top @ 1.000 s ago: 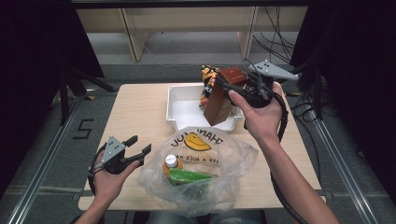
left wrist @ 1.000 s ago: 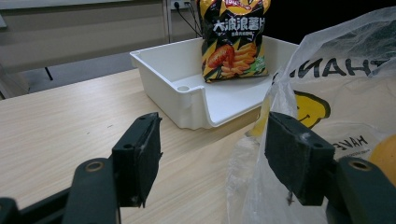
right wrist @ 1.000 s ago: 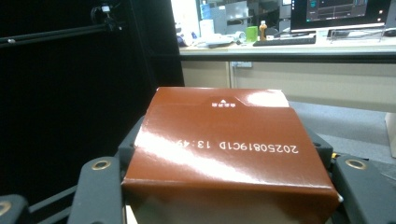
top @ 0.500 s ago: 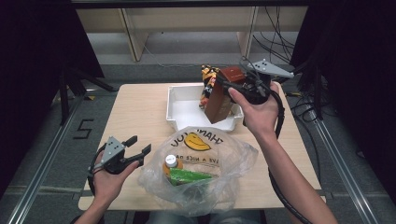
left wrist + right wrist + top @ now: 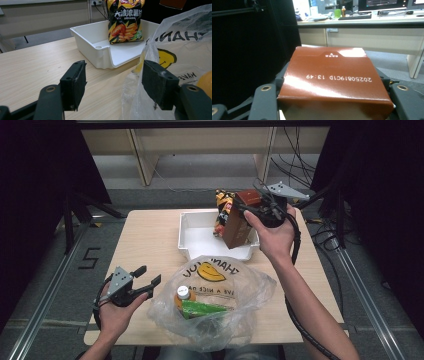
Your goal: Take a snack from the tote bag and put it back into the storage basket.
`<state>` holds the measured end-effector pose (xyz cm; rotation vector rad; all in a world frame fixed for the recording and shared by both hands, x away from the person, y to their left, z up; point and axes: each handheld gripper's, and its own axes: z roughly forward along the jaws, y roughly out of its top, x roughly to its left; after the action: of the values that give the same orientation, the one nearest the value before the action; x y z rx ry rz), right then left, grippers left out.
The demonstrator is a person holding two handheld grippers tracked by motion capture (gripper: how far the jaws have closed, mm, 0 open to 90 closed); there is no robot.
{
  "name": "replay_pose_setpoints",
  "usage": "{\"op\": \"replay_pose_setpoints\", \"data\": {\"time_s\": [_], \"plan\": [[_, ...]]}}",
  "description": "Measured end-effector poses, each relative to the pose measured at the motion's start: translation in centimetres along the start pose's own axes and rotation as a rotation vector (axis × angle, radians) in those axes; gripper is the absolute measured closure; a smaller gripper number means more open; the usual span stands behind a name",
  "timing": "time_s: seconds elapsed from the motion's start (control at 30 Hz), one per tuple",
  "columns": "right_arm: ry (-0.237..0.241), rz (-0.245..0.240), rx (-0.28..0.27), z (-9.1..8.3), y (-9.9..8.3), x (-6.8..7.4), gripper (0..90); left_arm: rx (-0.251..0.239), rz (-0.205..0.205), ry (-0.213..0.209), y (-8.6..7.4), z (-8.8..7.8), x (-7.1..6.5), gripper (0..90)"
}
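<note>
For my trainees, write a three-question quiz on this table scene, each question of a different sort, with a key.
1. True or false: the right tongs are clamped on the brown box.
2. What stands in the white tray? A) a snack bag B) a mug C) a sponge
3. Fill in: the left tongs sit open beside the clear plastic ____.

Key:
1. True; the box sits between the jaws, above the tray.
2. A; the snack bag stands upright against the far wall.
3. Bag; it holds a green pack and a capped bottle.
</note>
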<state>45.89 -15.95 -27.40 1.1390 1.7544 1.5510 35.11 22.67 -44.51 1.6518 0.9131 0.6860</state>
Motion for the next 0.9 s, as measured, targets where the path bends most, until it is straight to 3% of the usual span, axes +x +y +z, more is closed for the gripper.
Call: {"op": "replay_pose_setpoints", "data": {"time_s": [0.27,0.3,0.4,0.6,0.63,0.9], "plan": [[-0.025,0.000,0.008,0.8,-0.3,-1.0,38.5,0.001,-0.002,0.004,0.0,0.0,0.0,35.5],[-0.036,0.018,0.015,0.9,-0.3,-0.9,38.5,0.001,-0.002,0.004,0.0,0.0,0.0,35.5],[-0.047,-0.003,0.017,1.3,-0.5,-1.4,38.5,0.002,0.002,0.004,0.0,0.0,0.0,35.5],[-0.054,0.019,0.020,1.8,-0.6,-1.8,38.5,0.004,0.001,0.005,0.0,0.0,0.0,35.5],[-0.054,0.003,0.018,2.0,-0.6,-2.0,38.5,0.003,0.000,0.004,0.0,0.0,0.0,35.5],[-0.071,0.012,0.029,2.6,-0.9,-2.5,38.5,-0.005,0.004,-0.001,0.0,0.0,0.1,35.5]]}}
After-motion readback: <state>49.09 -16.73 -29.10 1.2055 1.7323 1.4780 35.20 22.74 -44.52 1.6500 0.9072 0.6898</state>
